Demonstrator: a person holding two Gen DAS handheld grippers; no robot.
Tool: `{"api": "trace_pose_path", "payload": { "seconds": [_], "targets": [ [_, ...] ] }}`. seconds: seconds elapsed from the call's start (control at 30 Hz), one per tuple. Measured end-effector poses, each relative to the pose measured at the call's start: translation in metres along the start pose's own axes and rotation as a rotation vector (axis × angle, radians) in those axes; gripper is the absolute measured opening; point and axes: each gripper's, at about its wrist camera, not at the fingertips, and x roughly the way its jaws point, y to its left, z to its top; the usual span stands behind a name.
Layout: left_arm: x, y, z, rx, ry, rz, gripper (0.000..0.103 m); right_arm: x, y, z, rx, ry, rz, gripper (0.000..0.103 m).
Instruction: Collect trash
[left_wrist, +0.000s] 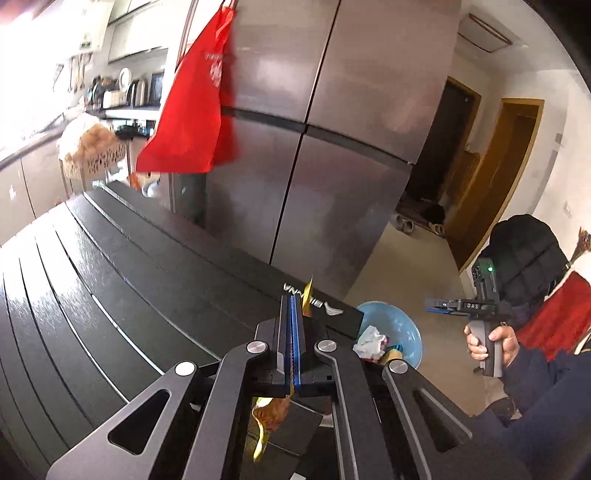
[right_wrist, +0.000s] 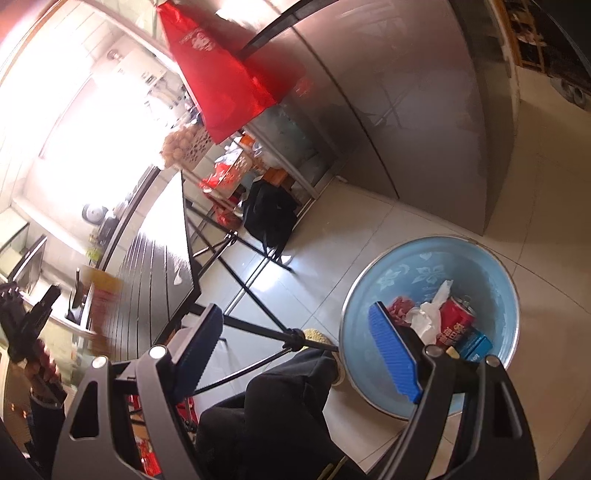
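Left jaws: the left gripper (left_wrist: 294, 314) is clamping together on a yellow wrapper (left_wrist: 307, 298), which is sticking out above and below the blue pads.
Right jaws: the right gripper (right_wrist: 306, 350) is standing wide apart, holding nothing.
Wrapper's place: hanging above the black slatted table (left_wrist: 110, 266).
Trash: a red can (right_wrist: 456, 321), crumpled tissue (right_wrist: 430, 314) and blue box (right_wrist: 476, 345) are lying in the blue basin (right_wrist: 406, 266) on the floor.

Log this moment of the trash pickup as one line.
left tongs: shut on yellow crinkled wrapper | right tongs: open, empty | round blue basin: on floor, holds red can, white tissue
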Motion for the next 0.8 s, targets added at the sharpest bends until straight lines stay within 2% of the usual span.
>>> {"api": "trace_pose_path", "payload": {
  "seconds": [0.07,0.23,0.37,0.4,0.5,0.57,0.63,0.8],
  "targets": [
    [0.014,0.008,-0.004,-0.013,0.037,0.027,0.001,0.003,0.008,-0.002,-0.018,0.006,0.004,0.082],
    [0.036,-0.005,-0.021,0.019,0.128,0.008,0.001,0.012,0.037,-0.006,-0.090,0.055,0.069,0.083],
    [0.049,-0.007,-0.026,0.035,0.189,0.036,0.001,0.021,0.070,-0.010,-0.168,0.084,0.116,0.084],
    [0.052,-0.009,-0.027,0.051,0.207,0.055,0.004,0.023,0.076,-0.010,-0.176,0.088,0.130,0.084],
    [0.069,-0.018,-0.034,0.110,0.284,0.088,0.028,0.027,0.086,-0.012,-0.185,0.093,0.143,0.084],
    [0.084,-0.028,-0.041,0.176,0.346,0.100,0.039,0.025,0.085,-0.014,-0.181,0.094,0.139,0.084],
    [0.093,-0.037,-0.046,0.251,0.373,0.145,0.061,0.023,0.080,-0.014,-0.170,0.090,0.133,0.084],
    [0.115,-0.042,-0.046,0.370,0.434,0.210,0.075,0.016,0.064,-0.014,-0.130,0.073,0.114,0.085]
  ]
}}
